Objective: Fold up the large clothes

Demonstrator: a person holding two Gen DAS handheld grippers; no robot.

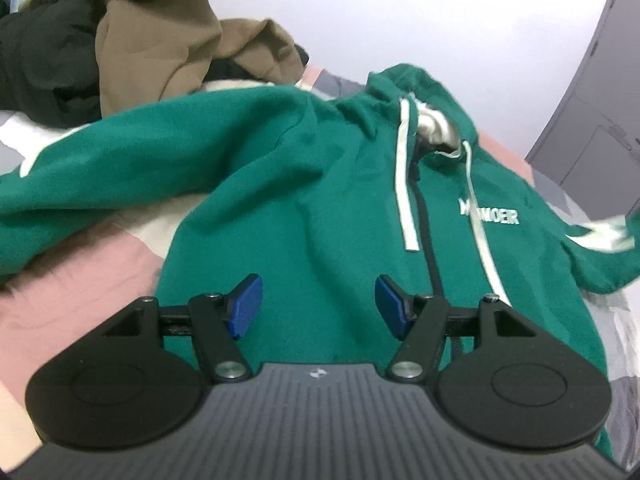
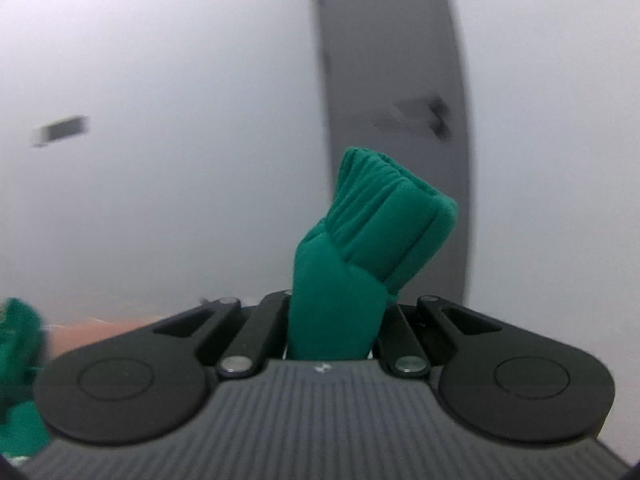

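Two grippers. The left gripper hovers over a green hoodie spread on a bed, its blue fingers released, wide apart, touching nothing. The right gripper is clenched on the hoodie's ribbed cuff, raised before a wall.

Plain white wall forms the backdrop ahead of both tools, evenly lit. A grey panelled door stands ahead and to the right of the left tool; in the right wrist view the grey door rises directly ahead, blurred. A bed cover in pink, grey and white patches lies below.
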